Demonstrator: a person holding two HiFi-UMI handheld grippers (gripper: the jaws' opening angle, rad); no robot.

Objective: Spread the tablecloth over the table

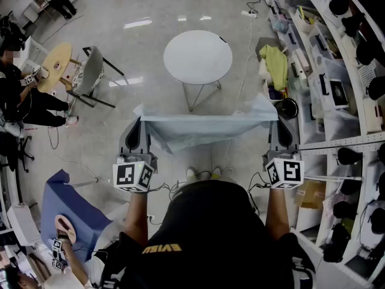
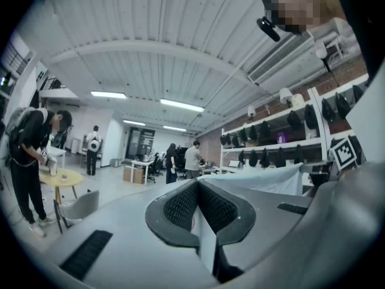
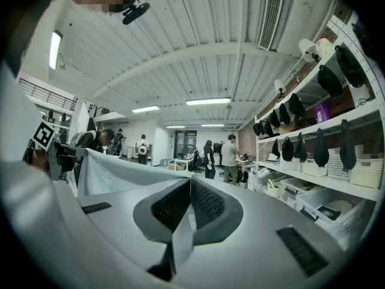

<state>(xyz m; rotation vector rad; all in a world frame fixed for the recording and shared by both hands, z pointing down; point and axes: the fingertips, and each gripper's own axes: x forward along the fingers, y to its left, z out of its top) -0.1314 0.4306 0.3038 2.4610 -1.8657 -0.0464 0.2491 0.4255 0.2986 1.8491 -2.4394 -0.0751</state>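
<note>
Left tongs (image 1: 139, 128) and right tongs (image 1: 278, 130) each clench a corner of the tablecloth (image 1: 204, 128), stretched in the air short of the round bench (image 1: 197, 54); an uneven tug could slip the thin edge free

Your round white counter (image 1: 197, 56) stands on the glossy floor (image 1: 138, 17). Left of it sits a grey chair (image 1: 90, 74), and right of it trails a cable (image 1: 248, 59).

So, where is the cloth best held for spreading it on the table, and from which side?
At its two upper corners, one per gripper, as now: the left gripper and right gripper are each shut on a corner, and the cloth hangs stretched between them. Pinch the thin edge from the near side, jaws level; the table stands straight ahead.
</note>
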